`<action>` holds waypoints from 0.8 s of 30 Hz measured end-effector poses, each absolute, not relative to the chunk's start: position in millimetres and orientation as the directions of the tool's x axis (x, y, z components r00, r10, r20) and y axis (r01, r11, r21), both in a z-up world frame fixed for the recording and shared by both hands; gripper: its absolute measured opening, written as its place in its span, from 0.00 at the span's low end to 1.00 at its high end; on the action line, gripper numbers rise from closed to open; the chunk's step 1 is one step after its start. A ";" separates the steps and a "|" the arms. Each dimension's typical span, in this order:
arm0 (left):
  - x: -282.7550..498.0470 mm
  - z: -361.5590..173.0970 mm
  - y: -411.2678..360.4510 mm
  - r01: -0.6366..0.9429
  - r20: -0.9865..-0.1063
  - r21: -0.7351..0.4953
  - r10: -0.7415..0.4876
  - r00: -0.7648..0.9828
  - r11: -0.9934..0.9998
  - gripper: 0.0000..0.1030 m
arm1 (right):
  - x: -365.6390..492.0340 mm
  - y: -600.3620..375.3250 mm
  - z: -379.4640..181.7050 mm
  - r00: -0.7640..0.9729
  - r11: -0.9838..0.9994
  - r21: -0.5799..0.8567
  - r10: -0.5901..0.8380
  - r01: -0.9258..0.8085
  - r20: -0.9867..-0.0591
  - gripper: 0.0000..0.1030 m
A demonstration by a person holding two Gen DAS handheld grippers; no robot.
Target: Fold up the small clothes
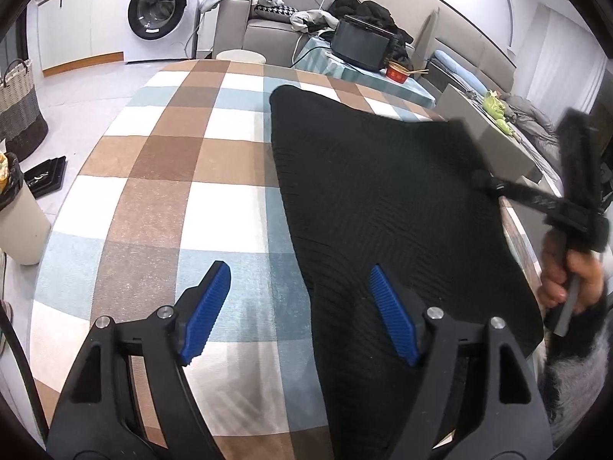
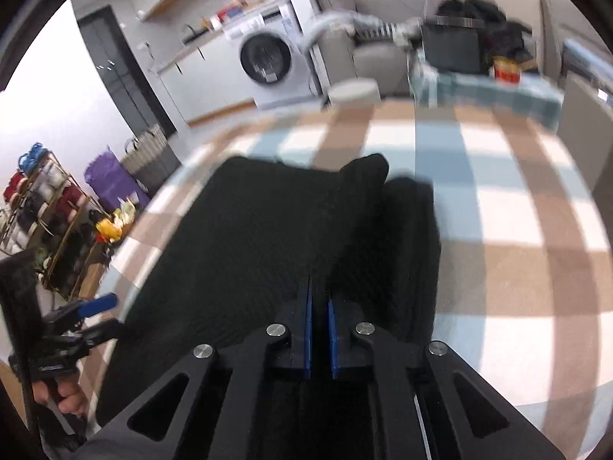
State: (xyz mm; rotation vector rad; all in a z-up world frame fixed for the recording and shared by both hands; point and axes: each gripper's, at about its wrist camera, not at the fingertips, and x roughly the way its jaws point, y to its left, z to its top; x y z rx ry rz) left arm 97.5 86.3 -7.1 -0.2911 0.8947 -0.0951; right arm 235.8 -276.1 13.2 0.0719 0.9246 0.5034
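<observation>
A bench (image 1: pixel 161 176) covered in a brown, white and pale blue checked cloth fills both views, in a room with a washing machine (image 1: pixel 159 11) and a grey sofa (image 1: pixel 245 27) behind it. On the bench's right half, reaching its right edge, lies a black knitted garment (image 1: pixel 383 199), spread mostly flat, likely laid out that way so it can be folded. The left tool (image 1: pixel 302 310) hangs over the near left edge of the garment with its blue pads wide apart and nothing between them, so it is released. The right tool (image 2: pixel 320 329) has its blue pads drawn almost together; it looks clenched, and whether a thin edge of the knit is pinched between them cannot be told. The right wrist view alone shows a raised fold (image 2: pixel 367 168) of fabric bunched at the garment's far edge, a second layer beside it, and a shelf rack at the left. The left wrist view alone shows the person's right hand (image 1: pixel 563 280) gripping a tool handle at the bench's right edge.
</observation>
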 end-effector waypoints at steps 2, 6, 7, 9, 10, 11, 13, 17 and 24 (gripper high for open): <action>97.5 -7.2 86.4 -0.038 -0.751 -0.294 -0.206 0.627 0.955 0.71 | 228.6 -281.2 23.4 0.527 0.898 0.247 0.417 -0.364 -0.740 0.06; 101.1 -10.7 79.2 -0.033 -0.762 -0.288 -0.209 0.614 0.957 0.71 | 244.7 -284.4 -6.0 0.485 0.930 0.217 0.341 -0.295 -0.805 0.10; 100.9 -10.7 77.4 -0.030 -0.763 -0.282 -0.205 0.613 0.959 0.71 | 248.5 -287.0 -13.0 0.472 0.936 0.223 0.331 -0.271 -0.817 0.13; 97.1 -8.7 73.1 -0.018 -0.763 -0.270 -0.203 0.613 0.963 0.71 | 245.7 -295.3 -14.5 0.453 0.930 0.279 0.362 -0.241 -0.815 0.18; 96.4 -8.1 71.9 -0.014 -0.762 -0.271 -0.205 0.614 0.963 0.71 | 237.8 -299.0 -8.1 0.461 0.925 0.291 0.375 -0.244 -0.805 0.21; 93.4 -6.4 69.4 -0.005 -0.759 -0.272 -0.212 0.616 0.962 0.71 | 229.8 -301.2 -3.3 0.462 0.919 0.299 0.388 -0.255 -0.798 0.28; 89.5 -4.0 62.9 0.023 -0.753 -0.272 -0.227 0.618 0.962 0.71 | 208.3 -307.5 5.8 0.447 0.893 0.343 0.444 -0.291 -0.777 0.38; 86.1 -5.8 43.2 0.092 -0.752 -0.261 -0.262 0.605 0.961 0.72 | 174.5 -312.6 3.4 0.378 0.855 0.418 0.512 -0.307 -0.771 0.40; 78.9 -6.3 30.8 0.116 -0.761 -0.246 -0.266 0.591 0.962 0.72 | 154.5 -297.1 7.6 0.393 0.860 0.353 0.488 -0.368 -0.779 0.08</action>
